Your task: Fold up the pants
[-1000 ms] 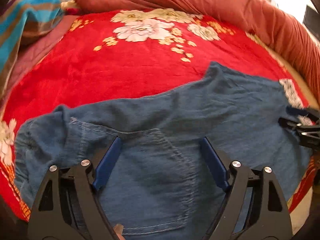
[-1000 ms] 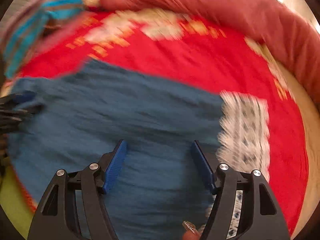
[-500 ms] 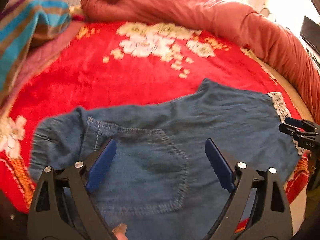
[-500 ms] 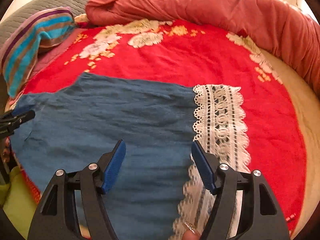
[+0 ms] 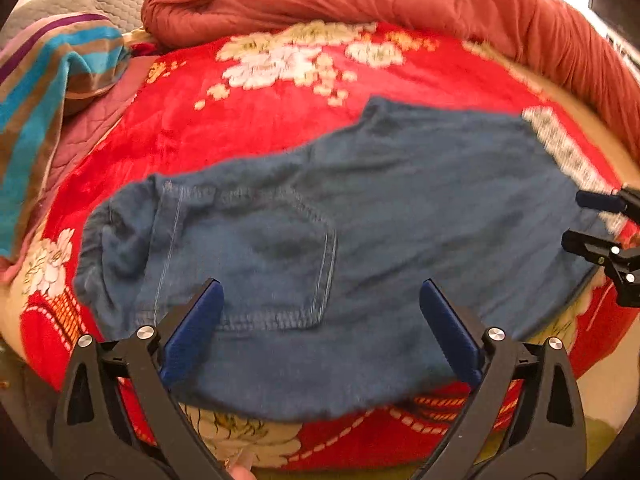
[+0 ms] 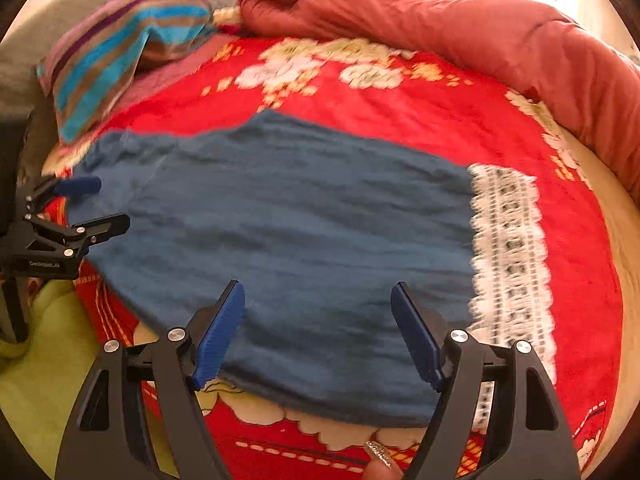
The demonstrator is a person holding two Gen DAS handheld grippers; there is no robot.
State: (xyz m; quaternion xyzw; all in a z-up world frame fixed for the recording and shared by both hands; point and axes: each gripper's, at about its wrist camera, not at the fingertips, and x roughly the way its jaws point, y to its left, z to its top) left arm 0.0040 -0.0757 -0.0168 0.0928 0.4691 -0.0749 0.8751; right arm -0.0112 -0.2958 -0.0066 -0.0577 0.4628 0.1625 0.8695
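Two claws hang over the bed, both with jaws apart and nothing between the pads; both have just been opening wider. Directly under the left claw (image 5: 320, 332) lie the pants (image 5: 360, 240), blue denim spread flat on the red flowered blanket (image 5: 240, 128), the near edge just below the tips and a stitched back pocket (image 5: 288, 264) between and just beyond them. The right claw (image 6: 318, 332) hovers over the plain leg part of the same cloth, with a white lace hem (image 6: 508, 248) just past its right pad.

My reading: the cloth lies released after a fold along its length, legs stacked, and the claws are free above it. The next move likely calls for pinching the lace end and the waist end and bringing one over the other, taking both layers so the stack does not slip.

Beyond the pants, a rust-coloured quilt (image 5: 400, 0) is heaped at the far side, a striped cloth (image 5: 48, 80) to the far left.

Only the left view shows the pocket and bunched waist; only the right view shows the lace clearly, plus a fingernail (image 6: 378, 454) by the handle.
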